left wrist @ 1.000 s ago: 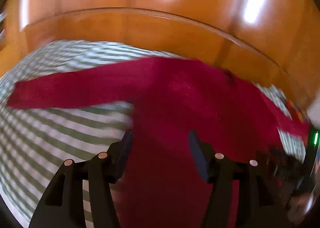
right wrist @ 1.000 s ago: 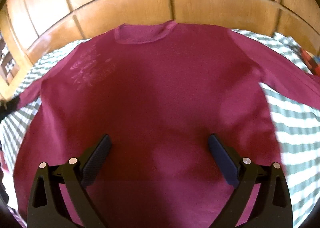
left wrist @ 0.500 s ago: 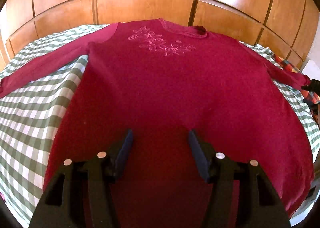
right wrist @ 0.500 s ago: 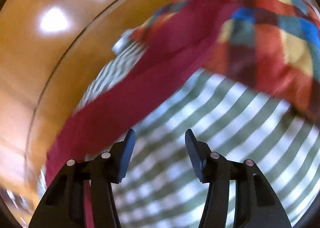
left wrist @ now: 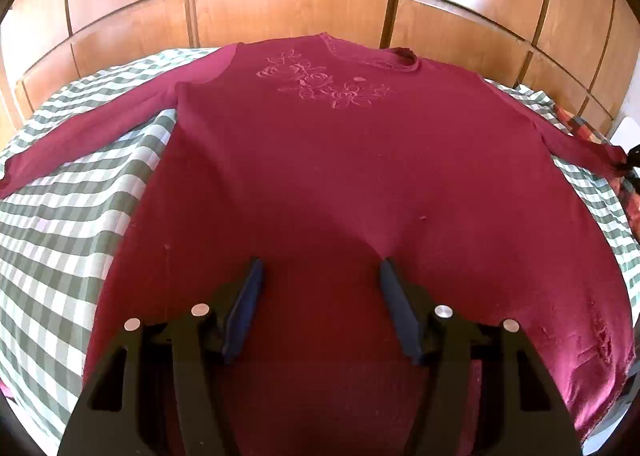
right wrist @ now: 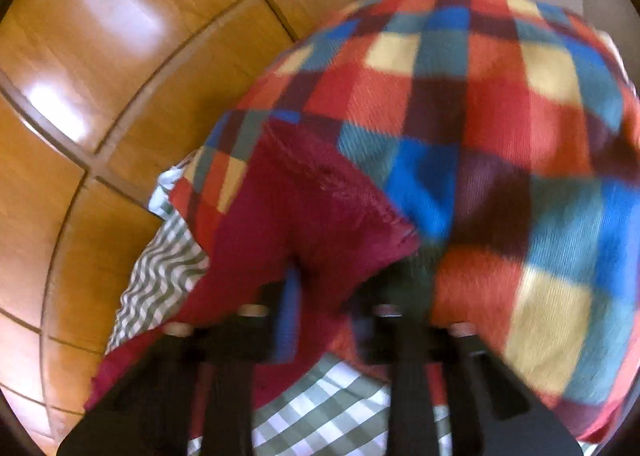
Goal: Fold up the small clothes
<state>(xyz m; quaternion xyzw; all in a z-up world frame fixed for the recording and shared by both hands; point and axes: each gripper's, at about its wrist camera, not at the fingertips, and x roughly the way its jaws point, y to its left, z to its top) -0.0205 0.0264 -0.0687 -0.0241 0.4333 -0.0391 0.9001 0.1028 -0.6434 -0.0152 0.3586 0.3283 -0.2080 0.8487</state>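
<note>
— What's the garment?

— A dark red long-sleeved top (left wrist: 340,184), lying flat and face up on the checked sheet (left wrist: 60,224), neckline toward the wooden panels (left wrist: 288,12). Pink flower stitching sits just below the collar.

— And the sleeves?

— Both spread out sideways. The far end of one sleeve (right wrist: 312,216) rests against a bright plaid blanket (right wrist: 500,116), its cuff bunched and lifted.

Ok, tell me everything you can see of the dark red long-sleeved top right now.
The dark red long-sleeved knit top lies flat, front up, on the green-and-white checked cloth, neckline towards the wooden panelling. Tone-on-tone floral embroidery sits below the round collar. One sleeve stretches out on the left; the other's cuff is pinched in the shut right claw, against the multicoloured checked blanket. The open left claw hovers above the hem.
</note>
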